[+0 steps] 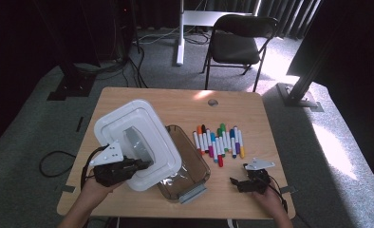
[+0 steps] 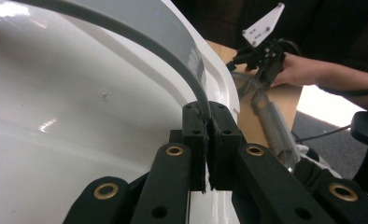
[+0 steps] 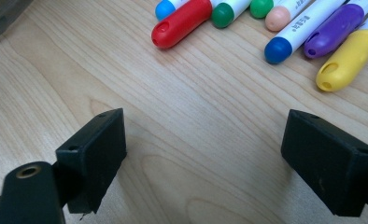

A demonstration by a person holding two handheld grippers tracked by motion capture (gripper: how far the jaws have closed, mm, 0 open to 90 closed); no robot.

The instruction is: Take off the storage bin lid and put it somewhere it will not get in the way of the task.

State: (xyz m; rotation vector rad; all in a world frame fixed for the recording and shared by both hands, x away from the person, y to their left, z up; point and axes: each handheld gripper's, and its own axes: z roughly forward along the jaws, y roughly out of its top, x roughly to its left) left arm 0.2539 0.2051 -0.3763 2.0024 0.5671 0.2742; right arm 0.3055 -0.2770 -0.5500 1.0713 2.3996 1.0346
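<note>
A white rectangular lid (image 1: 135,142) with a grey seal is held up and tilted over the left half of the wooden table (image 1: 175,102). My left gripper (image 1: 144,165) is shut on its rim; in the left gripper view the jaws (image 2: 209,116) pinch the lid's edge (image 2: 79,93). Under and to the right of the lid a clear brownish box (image 1: 194,166) stands uncovered. A row of several coloured markers (image 1: 218,140) lies right of the box. My right gripper (image 1: 235,183) rests near the front right, open over bare wood (image 3: 205,154), just short of the marker caps (image 3: 182,21).
A black folding chair (image 1: 239,40) and a white desk leg (image 1: 180,33) stand beyond the table's far edge. A round cable hole (image 1: 212,102) sits near that edge. Cables lie on the grey carpet at the left (image 1: 52,161).
</note>
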